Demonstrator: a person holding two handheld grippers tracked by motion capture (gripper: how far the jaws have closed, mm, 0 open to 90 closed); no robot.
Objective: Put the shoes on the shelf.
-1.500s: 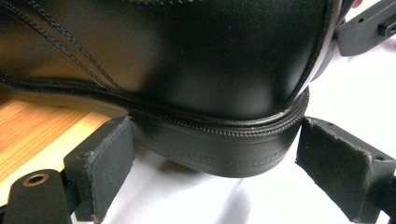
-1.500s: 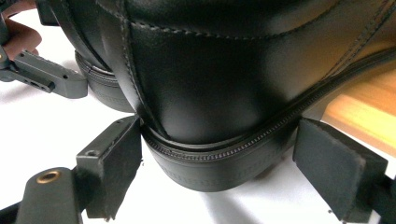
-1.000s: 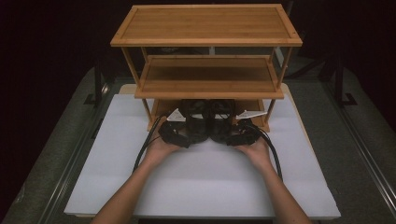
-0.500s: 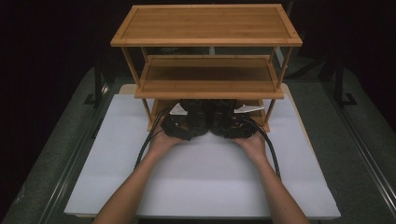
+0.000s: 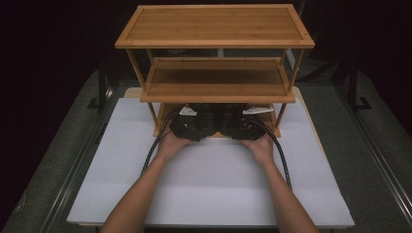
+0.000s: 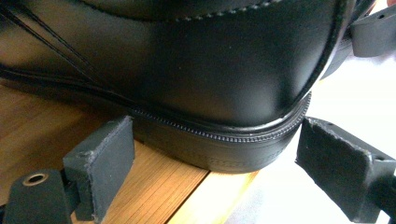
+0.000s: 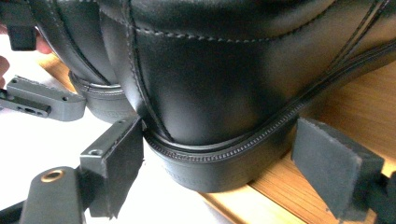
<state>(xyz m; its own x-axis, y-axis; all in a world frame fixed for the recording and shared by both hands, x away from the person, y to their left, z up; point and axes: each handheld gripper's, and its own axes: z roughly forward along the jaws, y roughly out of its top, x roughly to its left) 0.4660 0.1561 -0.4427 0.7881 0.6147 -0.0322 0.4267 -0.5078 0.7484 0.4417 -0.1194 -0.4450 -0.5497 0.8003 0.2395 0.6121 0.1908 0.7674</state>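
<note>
Two black leather shoes (image 5: 218, 112) stand side by side on the bottom board of a bamboo rack (image 5: 216, 83), mostly hidden under its middle shelf. My left gripper (image 5: 194, 122) is at the left shoe's heel. In the left gripper view its pads (image 6: 105, 168) flank and touch the heel's sole (image 6: 219, 149), so it is shut on that shoe (image 6: 210, 70). My right gripper (image 5: 243, 122) holds the right shoe (image 7: 224, 84) the same way, with its pads (image 7: 336, 168) against the heel. Both heels rest on the board's front edge (image 6: 154, 196).
The rack has three tiers and stands at the far end of a white board (image 5: 214, 179). The top and middle shelves are bare. Black cables (image 5: 279, 155) trail back from both grippers. Dark metal rails (image 5: 384, 155) run along the table's sides.
Both hands have moved away from me toward the rack, taking the shoes along. The shoes have gone from in front of the rack to under its middle shelf.
</note>
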